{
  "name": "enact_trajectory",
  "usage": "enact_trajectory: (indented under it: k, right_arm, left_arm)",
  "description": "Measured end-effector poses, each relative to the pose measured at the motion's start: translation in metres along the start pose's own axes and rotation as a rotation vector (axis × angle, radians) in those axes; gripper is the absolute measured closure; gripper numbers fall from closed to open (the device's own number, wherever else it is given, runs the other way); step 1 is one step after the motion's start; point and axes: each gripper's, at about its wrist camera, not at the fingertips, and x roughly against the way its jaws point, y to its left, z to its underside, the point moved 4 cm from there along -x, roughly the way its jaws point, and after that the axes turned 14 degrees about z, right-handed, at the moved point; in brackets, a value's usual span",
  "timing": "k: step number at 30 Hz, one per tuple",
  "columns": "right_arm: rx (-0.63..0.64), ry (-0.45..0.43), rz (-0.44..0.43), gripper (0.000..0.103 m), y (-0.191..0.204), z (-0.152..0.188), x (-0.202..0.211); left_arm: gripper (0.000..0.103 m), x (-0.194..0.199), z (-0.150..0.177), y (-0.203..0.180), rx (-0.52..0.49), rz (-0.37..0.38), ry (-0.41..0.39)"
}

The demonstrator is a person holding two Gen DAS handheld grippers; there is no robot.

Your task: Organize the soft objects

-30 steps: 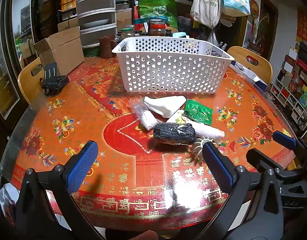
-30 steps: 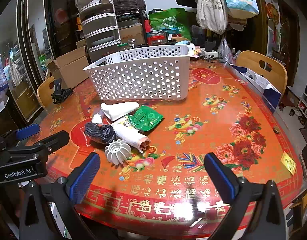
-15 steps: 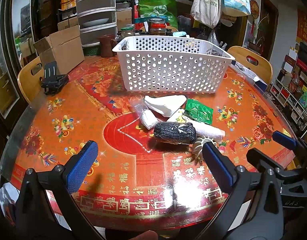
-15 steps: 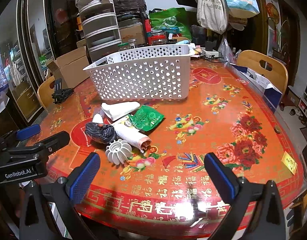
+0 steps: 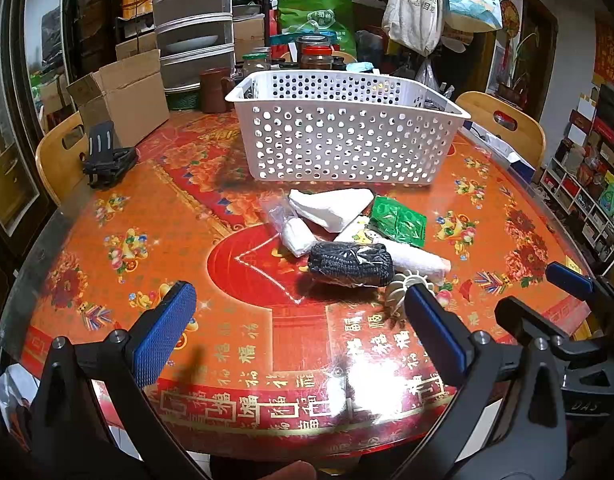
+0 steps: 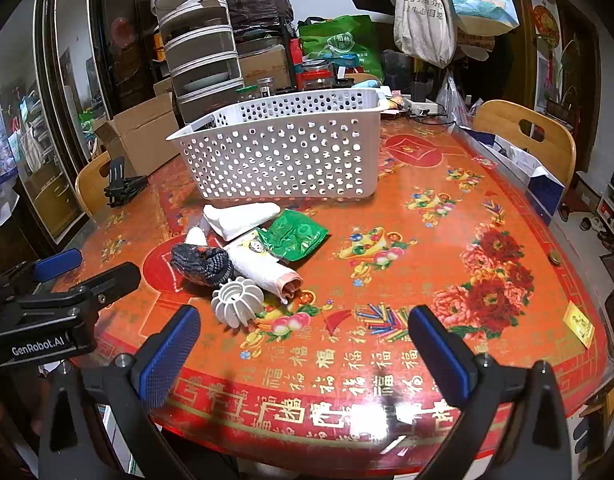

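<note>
A pile of soft things lies mid-table in front of a white perforated basket (image 5: 347,140) (image 6: 283,160): a black knit bundle (image 5: 350,264) (image 6: 203,264), a white folded cloth (image 5: 331,208) (image 6: 243,216), a white roll (image 5: 419,258) (image 6: 263,268), a bagged white bundle (image 5: 295,236), a green packet (image 5: 399,220) (image 6: 295,234) and a white ribbed ball (image 5: 405,286) (image 6: 237,302). My left gripper (image 5: 299,336) is open and empty, short of the pile. My right gripper (image 6: 303,356) is open and empty, right of the pile.
The round table (image 5: 147,240) has a red patterned cover. A cardboard box (image 5: 123,96) and a black stand (image 5: 105,156) sit at the far left. Jars and bags crowd behind the basket. Wooden chairs (image 6: 527,136) stand around the table.
Both grippers have barely moved; the views have shifted very slightly. The objects lie as before.
</note>
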Motion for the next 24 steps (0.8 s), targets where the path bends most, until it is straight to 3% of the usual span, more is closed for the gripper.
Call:
enact_trajectory:
  k: [10, 14, 16, 19, 24]
  right_arm:
    - [-0.009, 0.008, -0.003, 0.000, -0.003, 0.000, -0.001]
    - [-0.013, 0.006, 0.001, 0.000, -0.006, 0.001, -0.006]
    - [-0.014, 0.009, 0.003, 0.000, -0.007, 0.002, -0.011]
    - [-0.028, 0.024, -0.014, 0.000, -0.008, 0.003, -0.020]
    - [-0.030, 0.062, -0.091, 0.000, 0.007, 0.006, -0.035]
  left_arm:
    - [0.000, -0.001, -0.001, 0.003, -0.011, -0.010, -0.012]
    - [0.000, -0.007, -0.005, 0.021, -0.015, -0.072, -0.031]
    - [0.000, -0.017, -0.004, 0.035, -0.007, -0.110, -0.001]
    - [0.000, -0.035, 0.001, 0.053, 0.022, -0.079, 0.088]
    - [0.000, -0.036, -0.007, 0.055, 0.033, 0.076, 0.053]
